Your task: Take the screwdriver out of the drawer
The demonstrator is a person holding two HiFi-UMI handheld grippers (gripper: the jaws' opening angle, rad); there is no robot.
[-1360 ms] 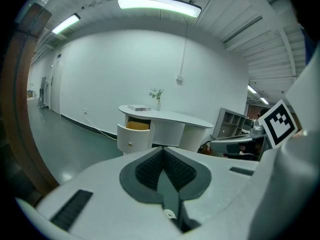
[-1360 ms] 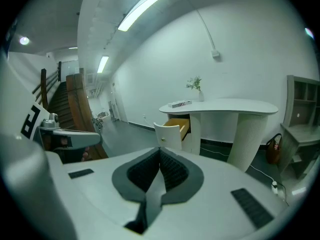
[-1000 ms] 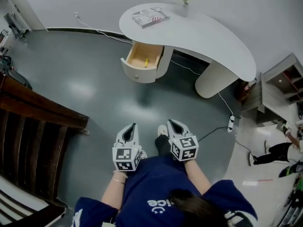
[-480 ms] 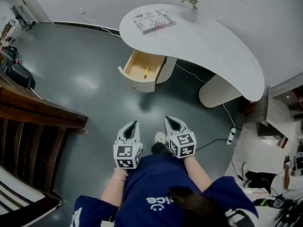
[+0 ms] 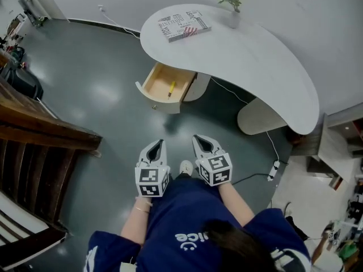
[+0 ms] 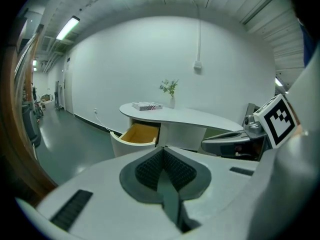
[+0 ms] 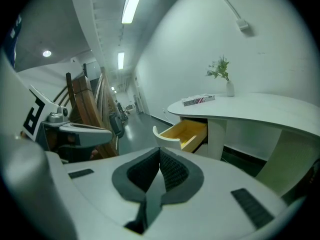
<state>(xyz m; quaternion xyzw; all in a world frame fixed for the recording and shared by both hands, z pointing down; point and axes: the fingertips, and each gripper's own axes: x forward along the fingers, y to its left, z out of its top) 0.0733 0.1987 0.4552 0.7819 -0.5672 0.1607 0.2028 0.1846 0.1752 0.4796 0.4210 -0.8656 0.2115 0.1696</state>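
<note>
A yellow screwdriver [image 5: 171,88] lies inside the open wooden drawer [image 5: 153,93] under the left end of the curved white desk [image 5: 255,55]. My left gripper [image 5: 156,145] and right gripper [image 5: 199,140] are held side by side above the grey floor, well short of the drawer, both shut with nothing between the jaws. In the left gripper view the drawer [image 6: 135,134] shows ahead past the left gripper [image 6: 163,151]. Seen from the right gripper [image 7: 159,155], the drawer [image 7: 186,132] stands open ahead; the screwdriver is hidden in both gripper views.
A book [image 5: 183,25] and a small vase of flowers [image 5: 233,17] sit on the desk. A dark wooden staircase rail [image 5: 39,129] runs along the left. A cable and power strip [image 5: 274,169] lie on the floor at the right.
Both grippers and the person have moved forward toward the desk; the drawer and desk have come nearer and shifted slightly lower and left in the head view. Jaws stay shut.
</note>
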